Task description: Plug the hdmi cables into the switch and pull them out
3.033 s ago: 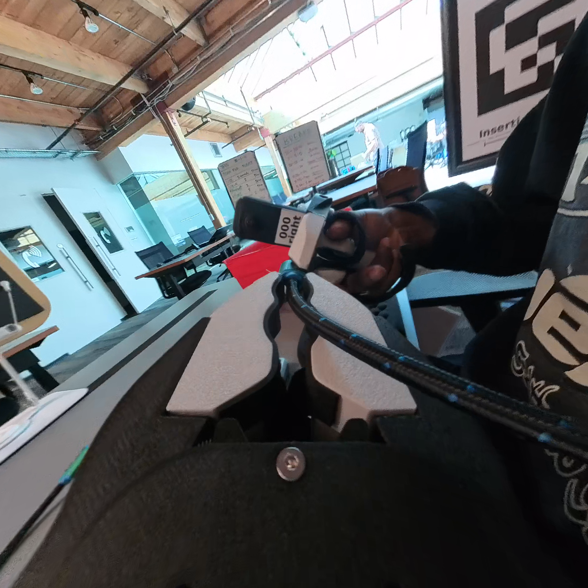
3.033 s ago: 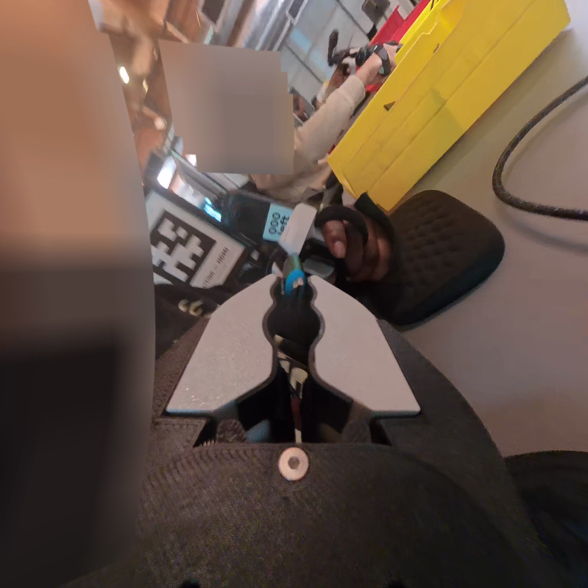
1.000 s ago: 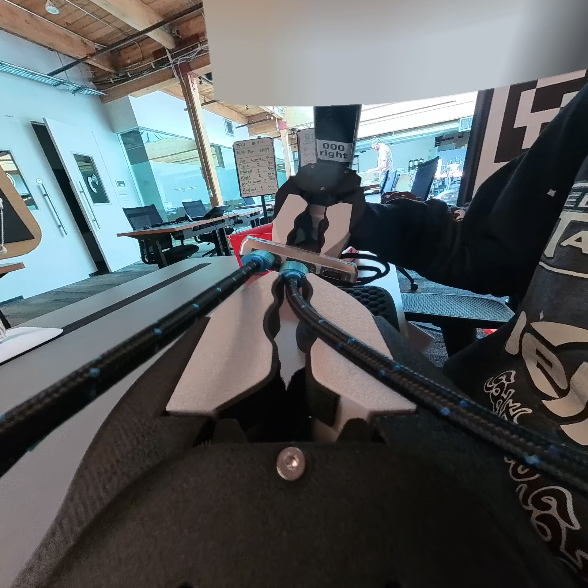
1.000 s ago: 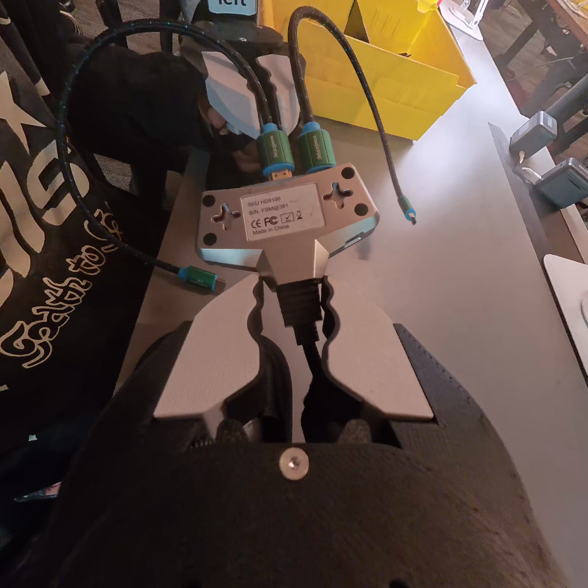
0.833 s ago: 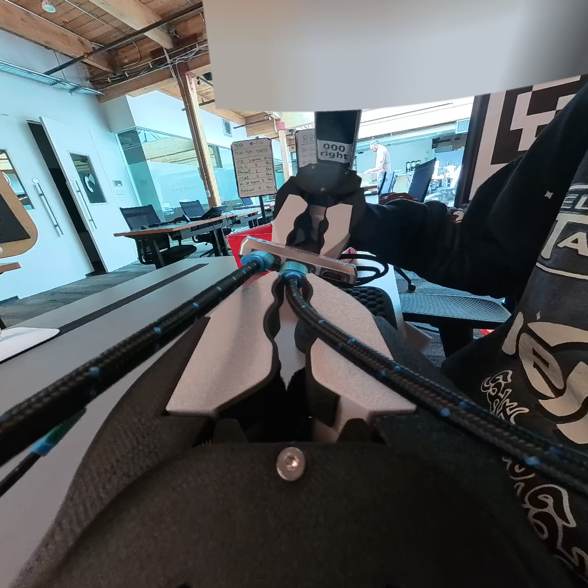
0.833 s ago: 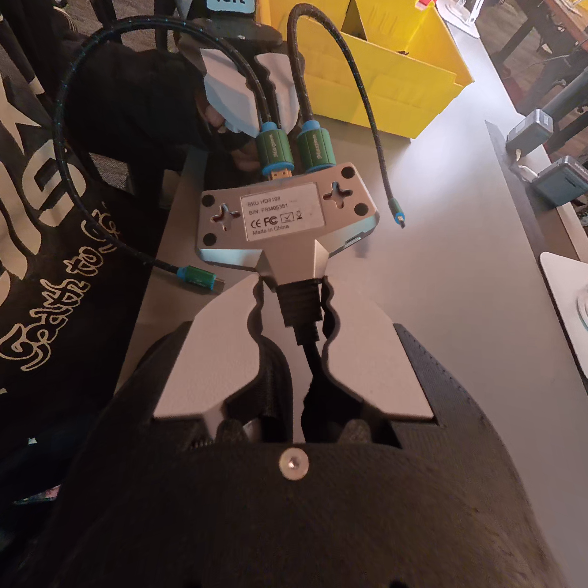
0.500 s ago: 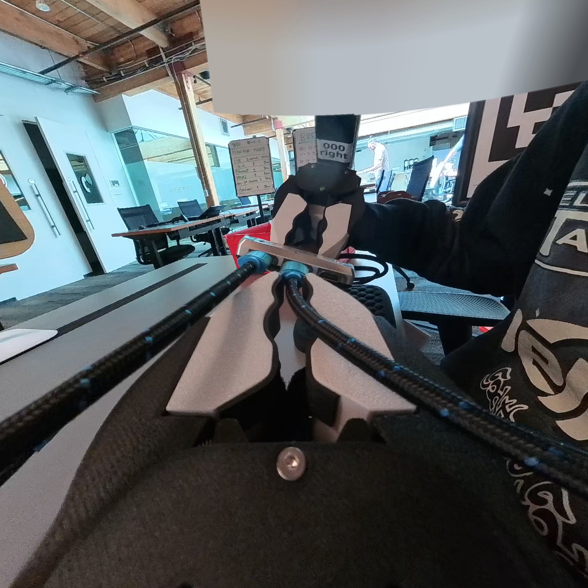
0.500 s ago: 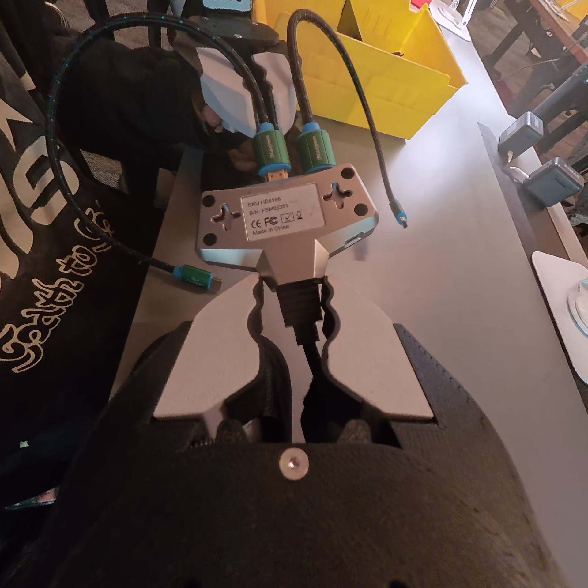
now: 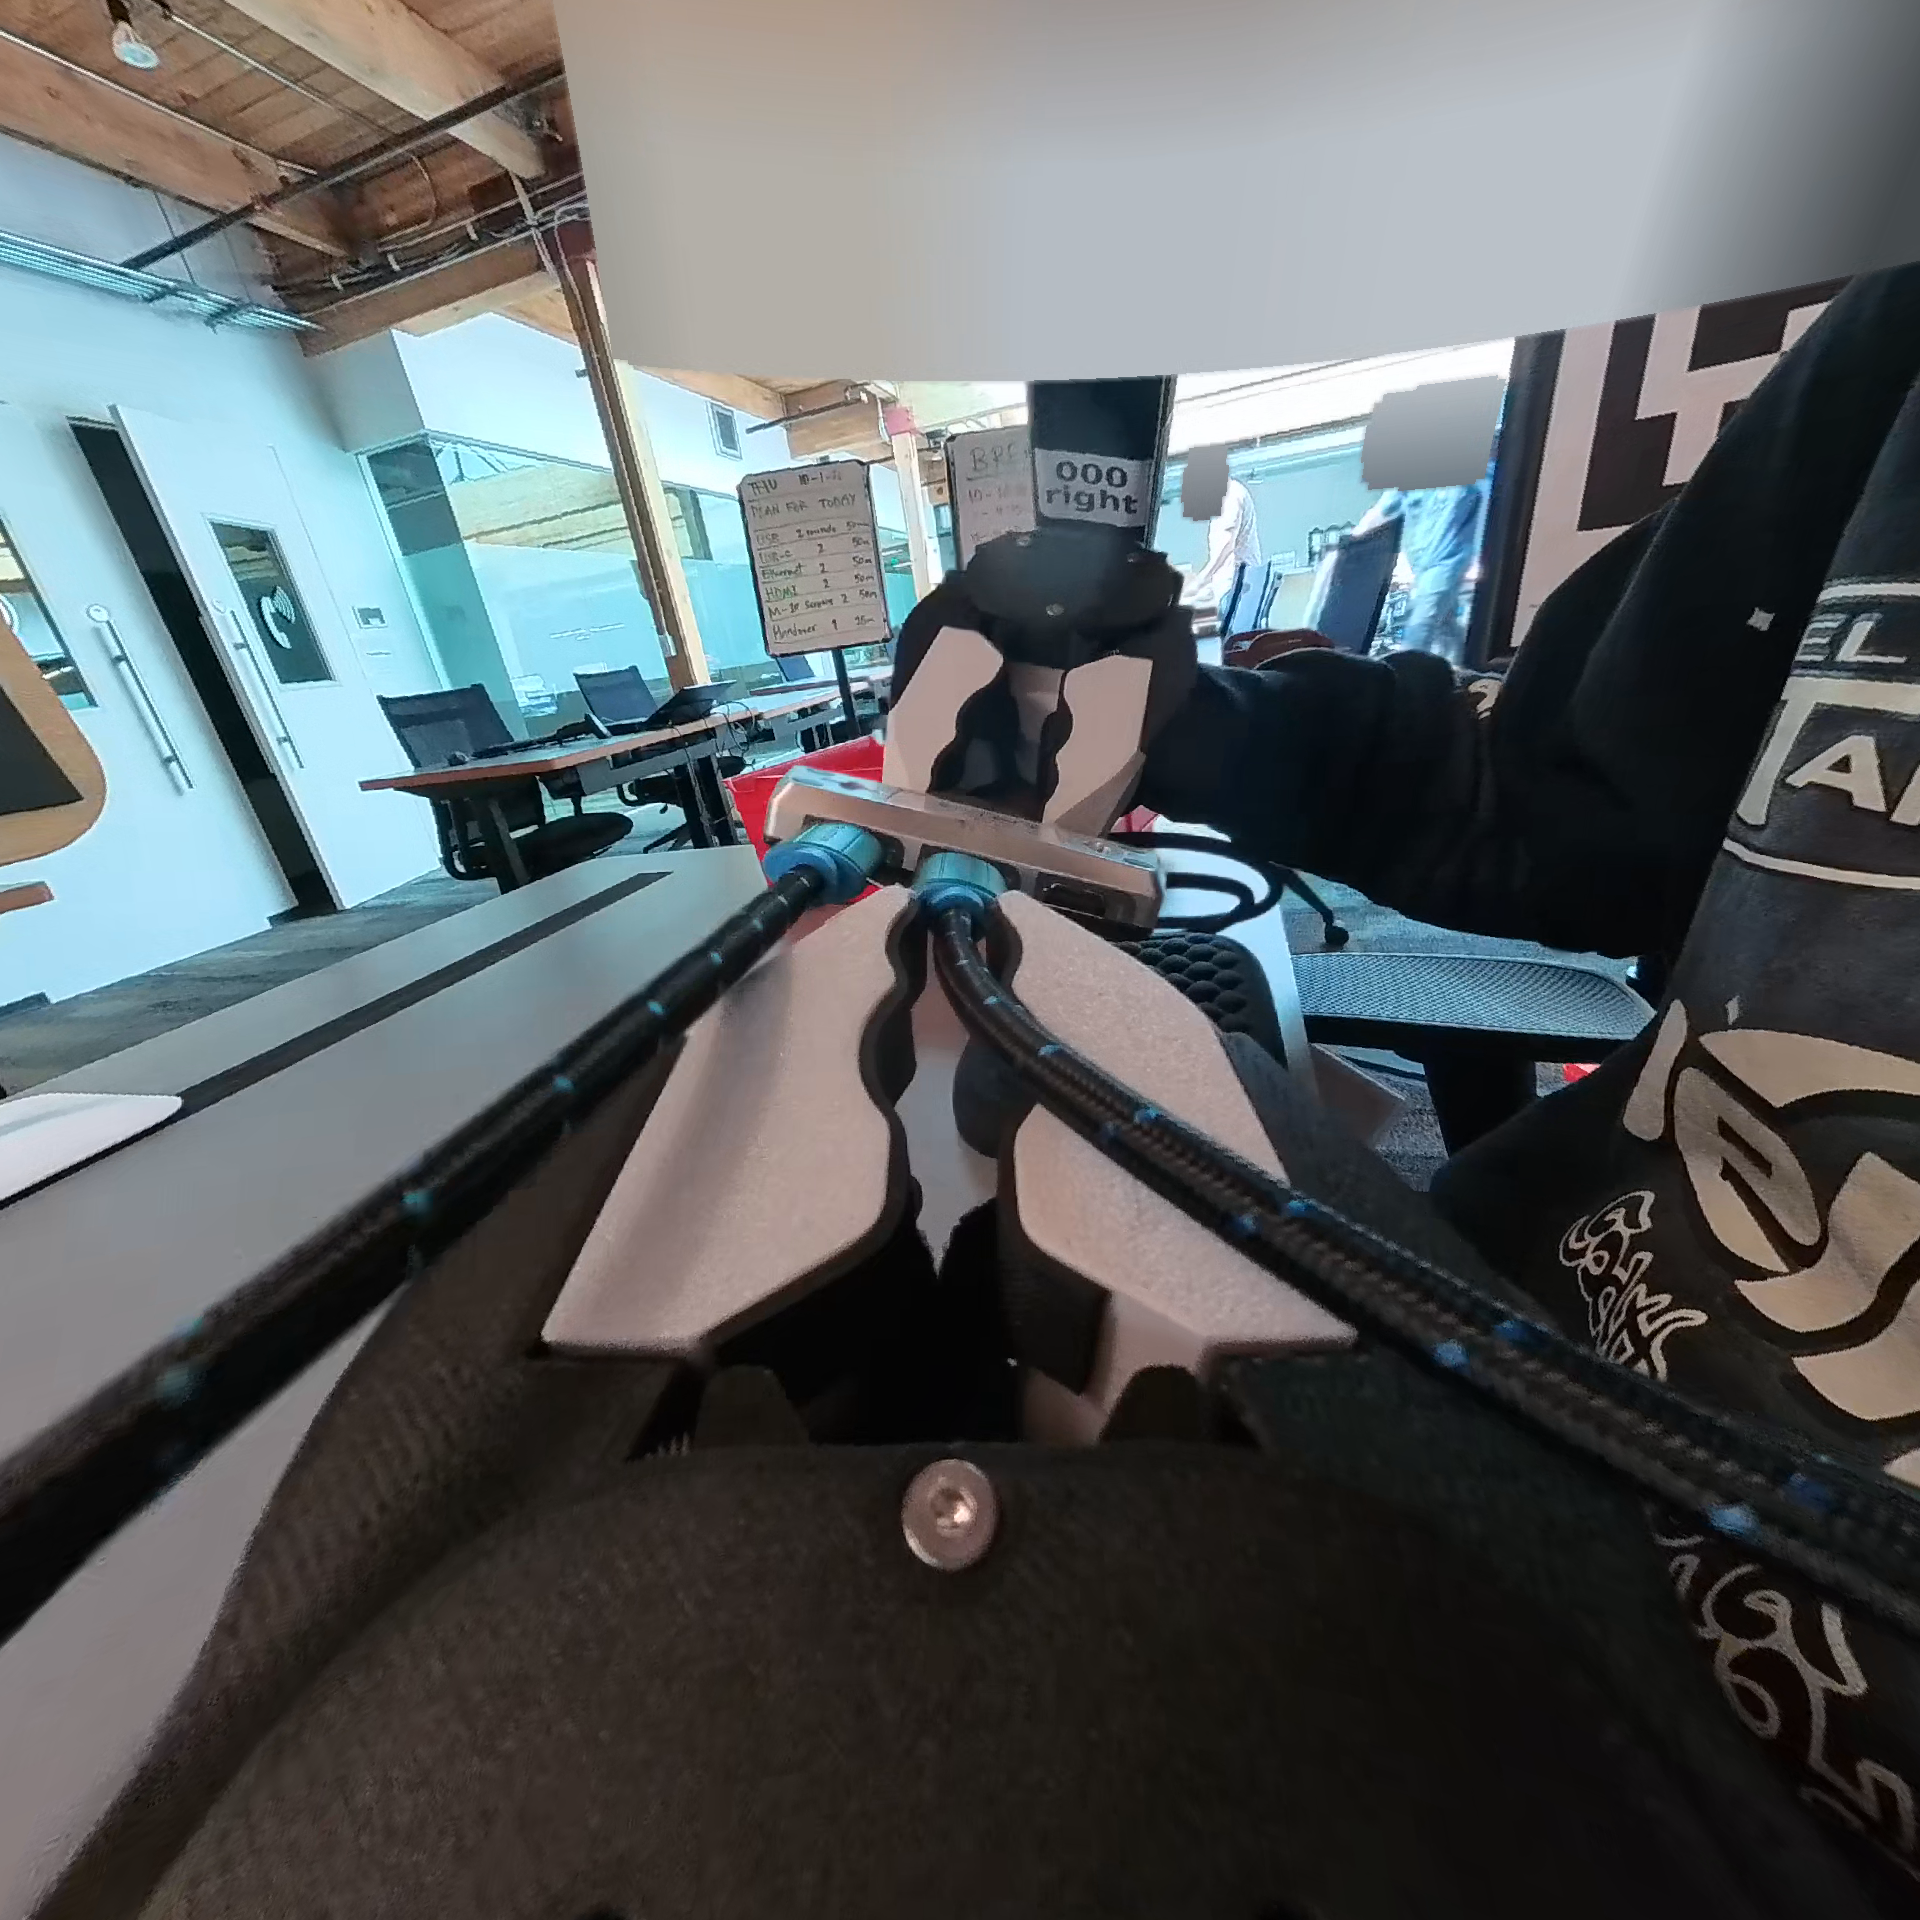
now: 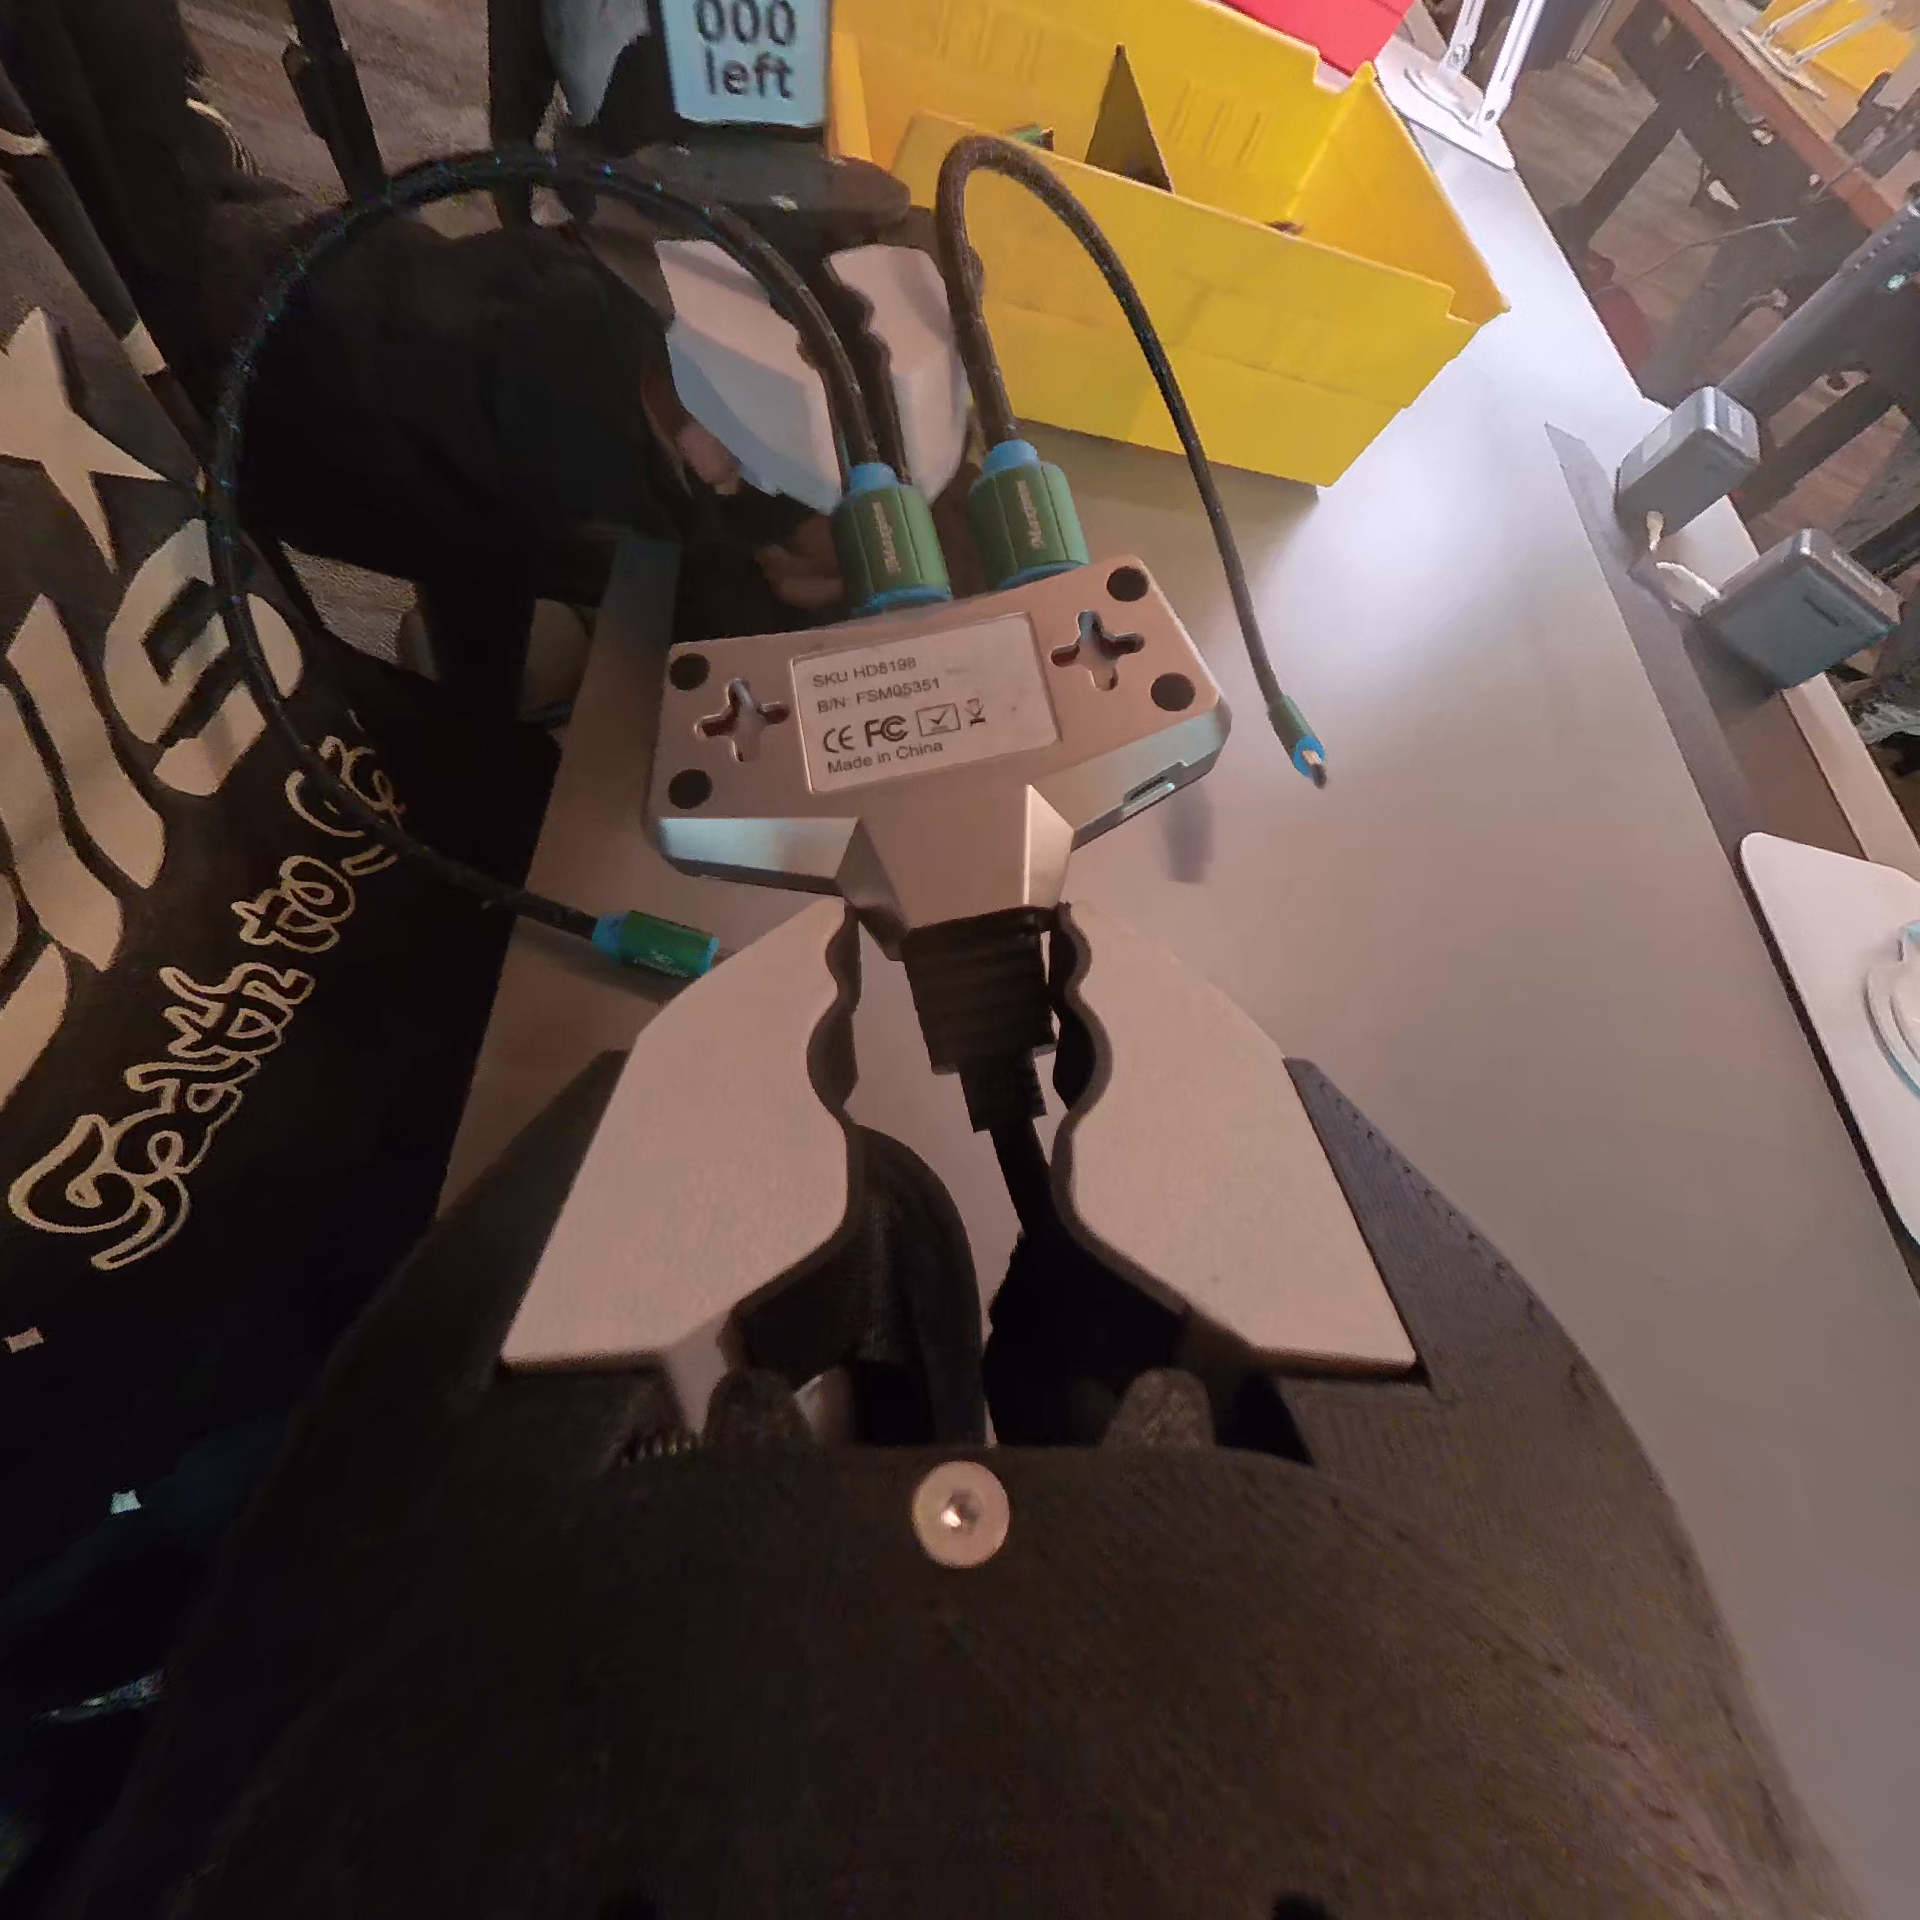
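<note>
The silver HDMI switch [image 10: 727,753] is held underside up above the grey table. My right gripper [image 10: 961,925] is shut on the black strain relief of the switch's own cable. Two braided HDMI cables with green and blue plugs sit side by side in the switch's far edge: the left plug [image 10: 888,551] and the right plug [image 10: 1023,520]. My left gripper [image 9: 951,920] is shut on the cable just behind the left plug [image 9: 961,883]. It also shows in the right wrist view [image 10: 862,473]. In the left wrist view the switch [image 9: 1081,868] and right gripper [image 9: 1013,795] face me.
A yellow bin [image 10: 1195,270] stands on the grey table [image 10: 1455,1039] behind the switch. The cables' loose ends hang free: a green plug [image 10: 655,940] at left, a small plug [image 10: 1299,743] at right. Grey devices [image 10: 1797,613] and a white pad [image 10: 1849,966] lie at right. A person's black sweatshirt [image 10: 156,727] fills the left.
The left plug's gold tip showed outside the switch before; now the plug sits flush against it. Three seconds ago both grippers were tilted elsewhere, facing each other.
</note>
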### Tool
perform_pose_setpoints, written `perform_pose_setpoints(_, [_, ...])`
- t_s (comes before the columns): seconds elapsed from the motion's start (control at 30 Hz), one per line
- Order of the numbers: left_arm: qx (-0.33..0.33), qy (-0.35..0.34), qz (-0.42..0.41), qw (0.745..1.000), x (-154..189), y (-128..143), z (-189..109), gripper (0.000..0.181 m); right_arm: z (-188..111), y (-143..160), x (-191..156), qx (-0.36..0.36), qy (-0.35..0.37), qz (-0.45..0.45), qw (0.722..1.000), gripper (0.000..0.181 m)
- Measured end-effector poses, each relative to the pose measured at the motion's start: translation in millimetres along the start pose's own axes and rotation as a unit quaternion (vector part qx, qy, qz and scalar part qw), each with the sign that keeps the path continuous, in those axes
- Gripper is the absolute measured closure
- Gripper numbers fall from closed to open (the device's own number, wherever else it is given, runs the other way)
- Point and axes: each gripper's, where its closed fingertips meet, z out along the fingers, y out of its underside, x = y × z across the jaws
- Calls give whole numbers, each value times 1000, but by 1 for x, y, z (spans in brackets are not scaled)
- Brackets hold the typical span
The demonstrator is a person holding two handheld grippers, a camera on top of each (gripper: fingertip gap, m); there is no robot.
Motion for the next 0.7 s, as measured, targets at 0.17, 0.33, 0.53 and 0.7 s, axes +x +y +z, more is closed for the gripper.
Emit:
perform_pose_setpoints(0.17, [1,5,-4,1000,1,0,0,171,2,-1,-1,2,-3,14,1000,146])
perform_pose_setpoints(0.33, [-5,8,-7,1000,1,3,1,171,2,2,-2,6,10,21,1000,146])
perform_pose_setpoints(0.53, [10,5,-15,1000,-2,-1,-2,171,5,-2,-1,25,28,26,999,146])
perform_pose_setpoints(0.7, [144,-32,-62,987,-22,-37,-22,164,-5,-58,17,106,74,-18,991,147])
